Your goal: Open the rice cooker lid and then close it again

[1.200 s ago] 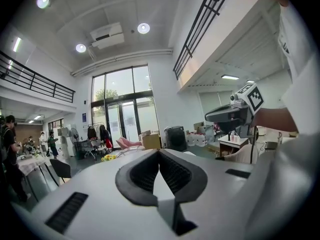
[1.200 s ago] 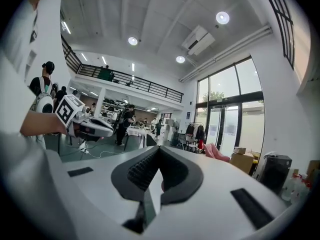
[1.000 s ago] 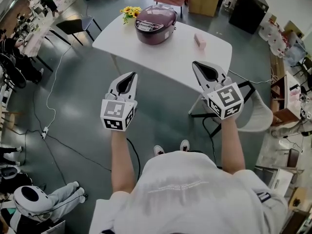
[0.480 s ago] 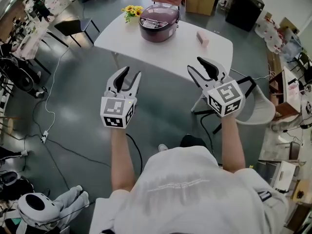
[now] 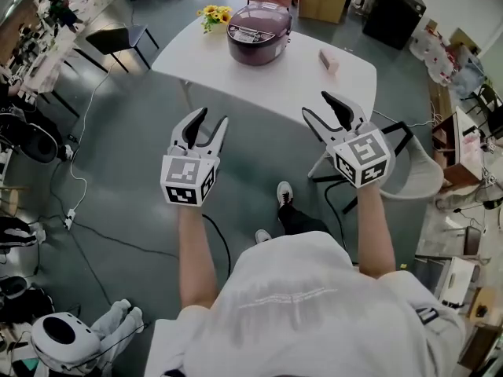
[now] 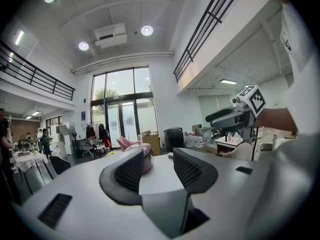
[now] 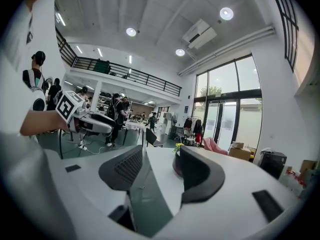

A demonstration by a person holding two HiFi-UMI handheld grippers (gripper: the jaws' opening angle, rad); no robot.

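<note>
1. A person (image 5: 302,312) stands short of a white table (image 5: 283,83) and holds out a gripper in each hand.
2. The left gripper (image 5: 211,121) has its jaws parted and opening, with nothing between them.
3. The right gripper (image 5: 318,106) is opening too, and it is also empty.
4. The rice cooker (image 5: 259,32) sits lid down near the table's far edge, beside yellow flowers (image 5: 212,14) and well apart from both grippers.

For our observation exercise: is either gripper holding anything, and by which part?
Nothing is held. The left gripper and right gripper hang short of the table, jaws opening on empty air; the rice cooker is untouched.
</note>
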